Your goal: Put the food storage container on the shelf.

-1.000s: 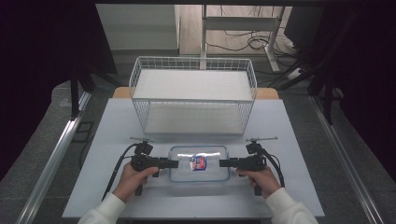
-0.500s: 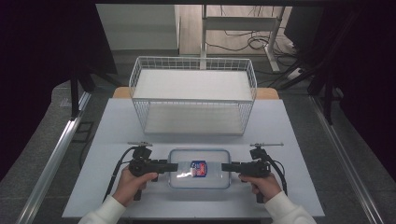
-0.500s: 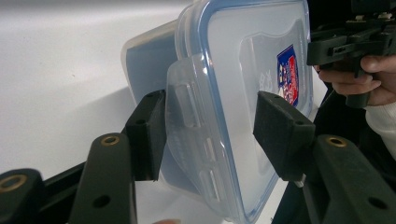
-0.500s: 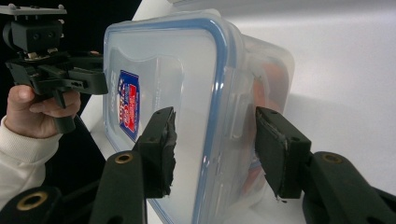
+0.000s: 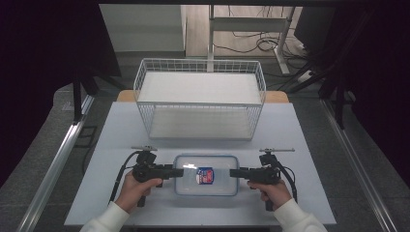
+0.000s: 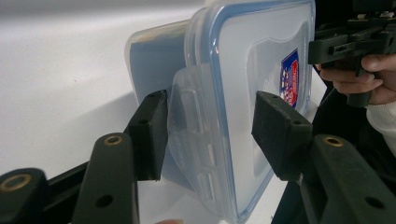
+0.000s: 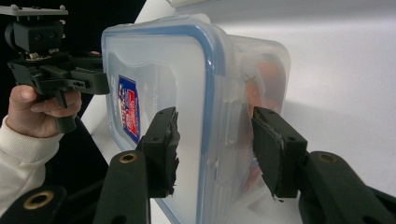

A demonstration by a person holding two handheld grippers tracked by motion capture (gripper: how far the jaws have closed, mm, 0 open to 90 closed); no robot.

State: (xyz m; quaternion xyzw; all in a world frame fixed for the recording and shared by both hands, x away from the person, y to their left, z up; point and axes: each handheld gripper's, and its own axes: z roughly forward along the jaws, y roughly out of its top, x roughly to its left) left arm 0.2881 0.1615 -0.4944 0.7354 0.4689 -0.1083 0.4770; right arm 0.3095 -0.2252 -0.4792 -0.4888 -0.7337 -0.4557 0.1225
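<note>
Both grippers, left gripper [image 5: 178,171] and right gripper [image 5: 235,173], have been closing in on the end latches of the clear container [image 5: 207,174] that sits on the table [image 5: 121,125] in front of the wire basket [image 5: 200,99]. Jaws straddle the flaps but aren't pinching yet, from what I see. I'd keep both level and squeeze evenly so the box doesn't skid sideways.

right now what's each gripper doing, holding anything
left gripper: open, fingers just closing around the container's end latch, not yet pressing.
right gripper: open, fingers just closing around the opposite end, gaps visible.
</note>
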